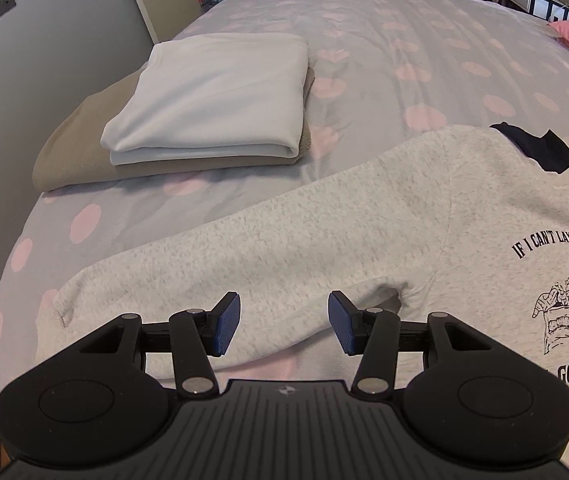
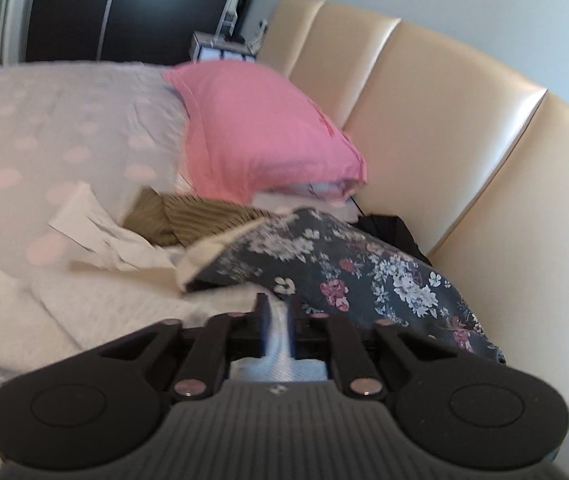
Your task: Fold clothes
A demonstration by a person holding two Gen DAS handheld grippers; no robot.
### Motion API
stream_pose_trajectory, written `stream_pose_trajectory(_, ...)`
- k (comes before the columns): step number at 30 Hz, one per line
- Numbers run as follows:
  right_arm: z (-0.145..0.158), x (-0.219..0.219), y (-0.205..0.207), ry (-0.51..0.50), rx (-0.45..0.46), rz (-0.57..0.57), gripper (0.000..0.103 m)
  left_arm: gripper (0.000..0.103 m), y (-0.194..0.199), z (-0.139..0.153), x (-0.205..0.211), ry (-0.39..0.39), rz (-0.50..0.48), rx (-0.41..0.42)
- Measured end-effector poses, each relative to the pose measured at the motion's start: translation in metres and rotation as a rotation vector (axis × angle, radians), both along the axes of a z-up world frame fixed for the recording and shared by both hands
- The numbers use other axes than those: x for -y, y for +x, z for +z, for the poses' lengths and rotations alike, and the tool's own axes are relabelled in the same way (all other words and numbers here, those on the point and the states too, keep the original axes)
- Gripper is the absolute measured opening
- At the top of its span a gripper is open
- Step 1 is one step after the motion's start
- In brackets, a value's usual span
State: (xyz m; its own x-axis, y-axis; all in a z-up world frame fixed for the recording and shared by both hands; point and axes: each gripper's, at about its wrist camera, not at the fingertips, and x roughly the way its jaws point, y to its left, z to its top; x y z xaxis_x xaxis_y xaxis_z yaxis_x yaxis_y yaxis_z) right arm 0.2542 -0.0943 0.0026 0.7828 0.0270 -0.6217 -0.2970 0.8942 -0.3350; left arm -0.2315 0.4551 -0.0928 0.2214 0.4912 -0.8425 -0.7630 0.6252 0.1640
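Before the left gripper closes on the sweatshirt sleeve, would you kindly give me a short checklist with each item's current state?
1. Left gripper open: ok, pads apart.
2. Sleeve between the pads: ok, it lies under the gap.
3. Sweatshirt spread flat, print up: ok.
4. Right gripper holding fabric: ok, shut on pale cloth; which garment, cannot tell.
5. Folded stack away from the sleeve: ok.
6. Pads touching the sleeve: cannot tell.
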Motion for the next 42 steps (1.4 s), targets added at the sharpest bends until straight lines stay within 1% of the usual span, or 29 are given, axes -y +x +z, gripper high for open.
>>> stream_pose_trajectory(3,-0.014,0.001,0.017,-0.018,-0.035,-0.033,0.002,0.047,0.001,0.000,0.000,0.005,0.002,0.000)
stream_pose_trajectory(5,-0.017,0.006,0.014,-0.005,-0.037,-0.023,0.003,0.047,0.002,-0.001,0.000,0.007,0.001,-0.007)
stream_pose_trajectory(6,-0.017,0.008,0.012,0.002,-0.036,-0.017,0.005,0.047,0.003,-0.002,0.000,0.008,0.000,-0.011)
stream_pose_trajectory(8,-0.016,0.011,0.000,-0.002,-0.019,0.017,0.006,0.047,0.006,-0.002,0.001,0.012,-0.011,-0.019)
stream_pose_trajectory(10,-0.015,0.011,-0.016,-0.023,0.001,0.080,0.010,0.047,0.008,-0.002,0.003,0.020,-0.022,-0.028)
stream_pose_trajectory(11,-0.016,0.011,-0.024,-0.042,0.012,0.107,0.015,0.047,0.008,-0.002,0.004,0.026,-0.029,-0.032)
stream_pose_trajectory(12,-0.018,0.011,-0.032,-0.063,0.019,0.133,0.024,0.047,0.009,-0.002,0.005,0.030,-0.036,-0.035)
stream_pose_trajectory(14,-0.024,0.013,-0.049,-0.091,0.020,0.187,0.036,0.047,0.008,-0.001,0.007,0.038,-0.042,-0.036)
stream_pose_trajectory(16,-0.031,0.015,-0.065,-0.117,0.009,0.234,0.036,0.047,0.007,0.000,0.008,0.043,-0.038,-0.030)
stream_pose_trajectory(18,-0.042,0.014,-0.080,-0.165,0.004,0.277,0.038,0.047,0.005,0.001,0.008,0.047,-0.032,-0.024)
stream_pose_trajectory(21,-0.065,0.012,-0.102,-0.295,0.029,0.352,0.043,0.047,0.004,0.002,0.007,0.048,-0.023,-0.021)
stream_pose_trajectory(23,-0.081,0.010,-0.112,-0.384,0.043,0.400,0.044,0.047,0.003,0.002,0.007,0.049,-0.020,-0.023)
stream_pose_trajectory(25,-0.097,0.008,-0.120,-0.468,0.058,0.446,0.048,0.047,0.003,0.002,0.006,0.051,-0.019,-0.025)
stream_pose_trajectory(27,-0.113,0.005,-0.126,-0.580,0.102,0.483,0.055,0.047,0.002,0.002,0.007,0.053,-0.018,-0.027)
stream_pose_trajectory(30,-0.143,0.003,-0.129,-0.816,0.215,0.528,0.055,0.047,0.003,0.001,0.007,0.053,-0.019,-0.033)
stream_pose_trajectory(35,-0.195,0.014,-0.132,-1.218,0.389,0.668,0.058,0.047,0.005,-0.001,0.007,0.059,-0.029,-0.050)
stream_pose_trajectory(37,-0.204,0.022,-0.129,-1.302,0.428,0.681,0.058,0.047,0.006,-0.002,0.008,0.061,-0.031,-0.053)
stream_pose_trajectory(38,-0.204,0.025,-0.126,-1.315,0.434,0.674,0.057,0.047,0.006,-0.002,0.008,0.060,-0.031,-0.054)
stream_pose_trajectory(40,-0.198,0.027,-0.123,-1.297,0.437,0.644,0.048,0.047,0.007,-0.002,0.008,0.060,-0.033,-0.055)
stream_pose_trajectory(41,-0.193,0.027,-0.122,-1.288,0.436,0.634,0.039,0.047,0.007,-0.002,0.008,0.061,-0.035,-0.055)
stream_pose_trajectory(42,-0.188,0.028,-0.121,-1.279,0.435,0.625,0.037,0.047,0.008,-0.002,0.009,0.061,-0.036,-0.055)
